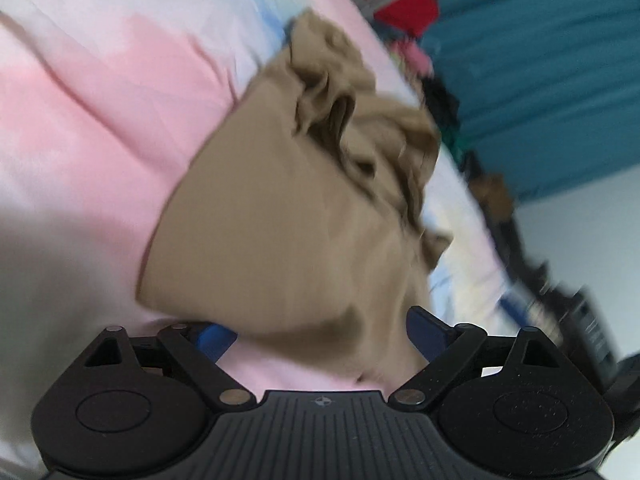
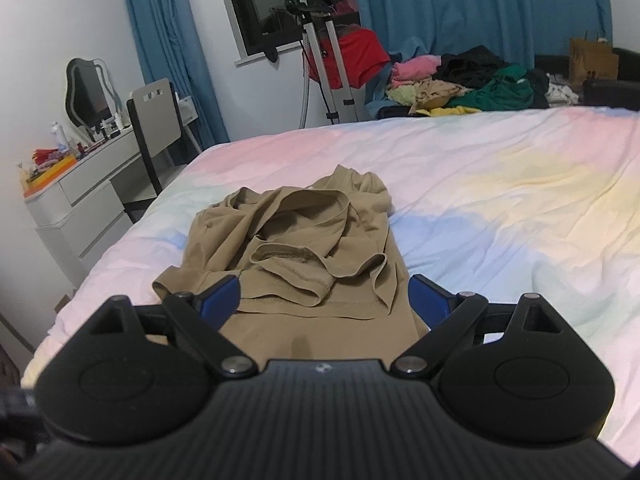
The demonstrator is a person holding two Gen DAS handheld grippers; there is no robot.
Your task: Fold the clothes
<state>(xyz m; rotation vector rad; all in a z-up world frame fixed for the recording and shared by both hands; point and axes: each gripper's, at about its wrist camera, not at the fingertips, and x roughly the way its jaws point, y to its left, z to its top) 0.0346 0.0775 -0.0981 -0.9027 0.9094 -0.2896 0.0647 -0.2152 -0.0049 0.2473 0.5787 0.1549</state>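
Note:
A tan shirt (image 2: 296,240) lies crumpled on the pastel bedsheet (image 2: 500,200), its collar and sleeves bunched toward the far end. My right gripper (image 2: 326,298) hovers at the shirt's near hem with its jaws wide apart. One blue fingertip (image 2: 222,296) is over the cloth and the other is at its right edge, neither pressing on it. In the blurred, tilted left wrist view the same shirt (image 1: 280,208) fills the middle. My left gripper (image 1: 322,334) is open wide with a corner of the cloth lying between its fingers.
A pile of mixed clothes (image 2: 460,84) sits beyond the bed's far edge, next to a garment steamer stand (image 2: 328,68) and a paper bag (image 2: 592,60). On the left are a white dresser (image 2: 80,192) and a chair (image 2: 154,128). Blue curtains hang behind.

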